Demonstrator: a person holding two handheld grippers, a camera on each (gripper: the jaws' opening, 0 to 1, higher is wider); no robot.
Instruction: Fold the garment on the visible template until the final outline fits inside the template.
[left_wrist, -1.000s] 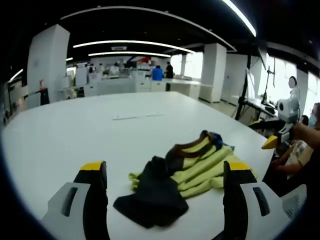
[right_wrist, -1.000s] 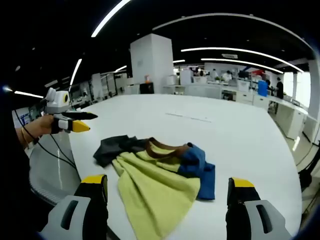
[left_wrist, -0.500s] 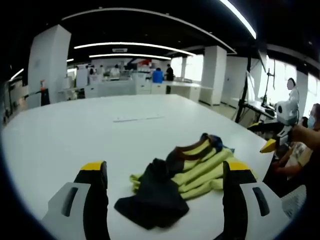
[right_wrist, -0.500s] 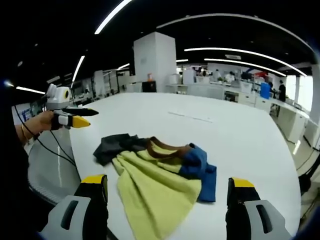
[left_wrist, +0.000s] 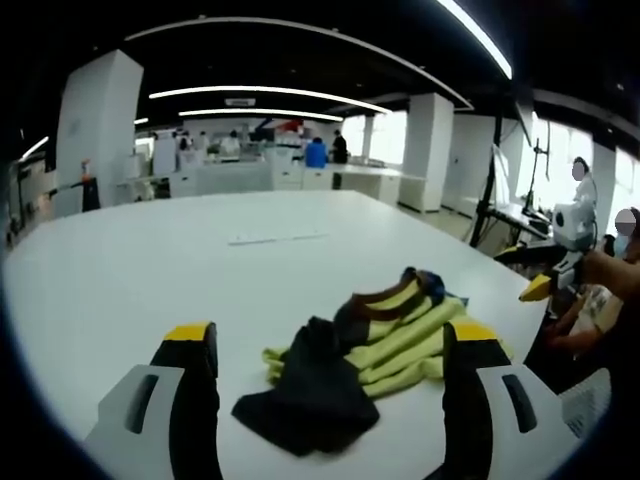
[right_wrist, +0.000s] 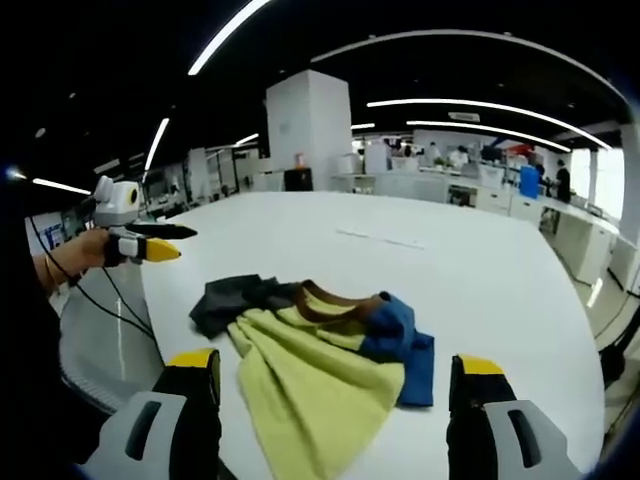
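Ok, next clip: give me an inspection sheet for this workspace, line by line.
Surface: white table, large, rounded edge.
Job's things: crumpled garment lying unfolded, yellow-green body, dark sleeve, blue sleeve, brown collar; faint template marks beyond it.
Clutter: nothing seen.
Grippers: left gripper and right gripper both open, above the table, apart from the garment.
Cables: black cable hanging below the left gripper's hand.
Surroundings: open office, white pillars, desks, people far off.
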